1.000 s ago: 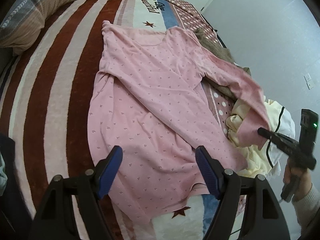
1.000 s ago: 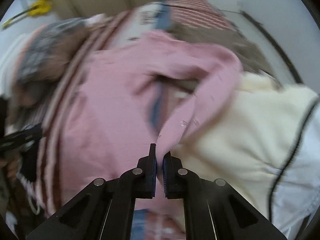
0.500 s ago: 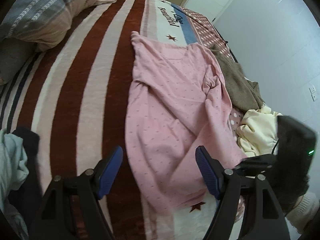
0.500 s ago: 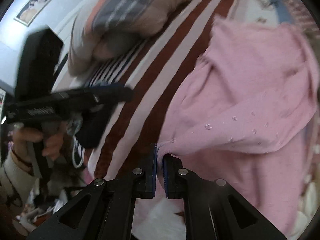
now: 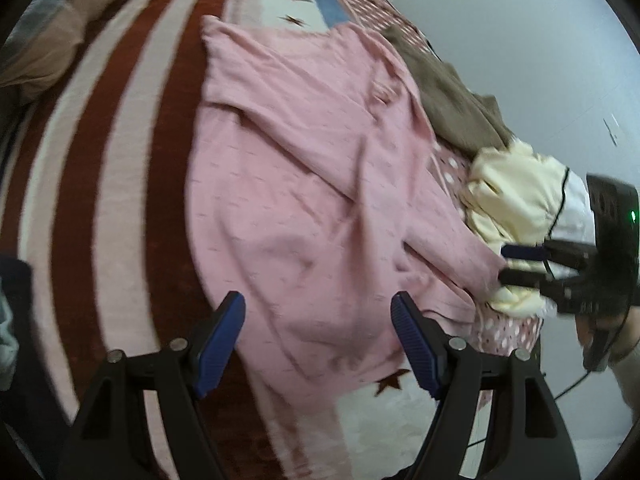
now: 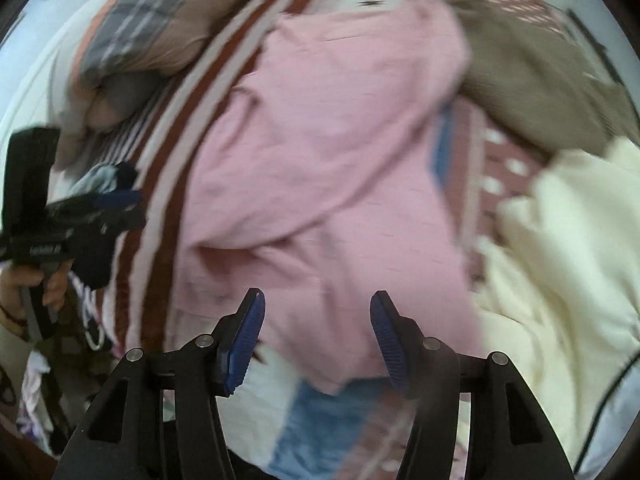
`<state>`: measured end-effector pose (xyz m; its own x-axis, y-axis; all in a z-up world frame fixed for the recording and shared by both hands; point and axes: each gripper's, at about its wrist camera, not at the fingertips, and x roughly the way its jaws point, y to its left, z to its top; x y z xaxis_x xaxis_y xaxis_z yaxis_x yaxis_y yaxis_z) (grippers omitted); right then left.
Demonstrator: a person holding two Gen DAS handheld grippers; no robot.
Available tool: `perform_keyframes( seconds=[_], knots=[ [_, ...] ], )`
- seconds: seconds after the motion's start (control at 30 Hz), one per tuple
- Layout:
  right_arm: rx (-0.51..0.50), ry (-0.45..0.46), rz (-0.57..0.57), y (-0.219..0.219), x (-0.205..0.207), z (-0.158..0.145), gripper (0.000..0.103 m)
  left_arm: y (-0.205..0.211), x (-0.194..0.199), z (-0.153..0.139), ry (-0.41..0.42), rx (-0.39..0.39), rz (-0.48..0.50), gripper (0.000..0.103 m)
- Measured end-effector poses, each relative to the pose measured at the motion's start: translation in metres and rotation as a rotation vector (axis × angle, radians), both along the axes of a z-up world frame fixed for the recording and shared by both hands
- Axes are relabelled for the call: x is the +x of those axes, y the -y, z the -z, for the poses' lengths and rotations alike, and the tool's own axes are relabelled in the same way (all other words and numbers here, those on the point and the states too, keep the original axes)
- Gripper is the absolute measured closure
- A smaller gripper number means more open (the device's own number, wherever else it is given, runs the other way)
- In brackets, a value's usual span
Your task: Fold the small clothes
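A pink long-sleeved top (image 5: 304,200) lies on the striped blanket, with one sleeve folded across its body. It fills the middle of the right wrist view (image 6: 328,184). My left gripper (image 5: 318,338) is open and empty, just above the top's near hem. My right gripper (image 6: 316,338) is open and empty over the top's lower edge. In the left wrist view the right gripper (image 5: 506,264) sits at the top's right edge, jaws apart. In the right wrist view the left gripper (image 6: 120,210) shows at far left.
The bed has a red-and-white striped blanket (image 5: 100,184). A brown garment (image 5: 448,100) and a cream garment (image 5: 516,196) lie to the right of the top. A plaid pillow (image 6: 160,28) lies at the head. Dark clothes (image 6: 100,248) are piled at the left.
My right gripper opened and let go of the pink sleeve, which now lies folded across the top. The right gripper pulled back to the right edge. The left gripper stayed open.
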<state>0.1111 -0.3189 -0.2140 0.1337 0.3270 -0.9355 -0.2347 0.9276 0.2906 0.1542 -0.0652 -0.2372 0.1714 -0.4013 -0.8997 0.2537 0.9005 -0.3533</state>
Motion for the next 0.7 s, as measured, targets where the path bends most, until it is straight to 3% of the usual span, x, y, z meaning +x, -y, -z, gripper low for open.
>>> perform_keyframes(
  seconds=[0.23,0.3,0.4,0.5,0.7],
  knots=[
    [0.040,0.007,0.089,0.032,0.002,0.016,0.051,0.046,-0.004,0.032,-0.030,-0.001,0.071,0.032],
    [0.050,0.007,0.090,0.031,0.000,0.021,0.051,0.053,-0.005,0.043,-0.044,0.003,0.072,0.048],
    [0.063,0.004,0.094,0.031,-0.001,0.028,0.051,0.056,-0.003,0.055,-0.078,0.009,0.059,0.081],
    [0.067,0.003,0.096,0.034,0.001,0.028,0.051,0.047,-0.001,0.054,-0.083,-0.019,0.010,0.094],
    [0.048,0.019,0.072,0.034,0.023,0.027,0.051,0.016,0.006,0.036,-0.033,-0.031,-0.085,0.095]
  ],
)
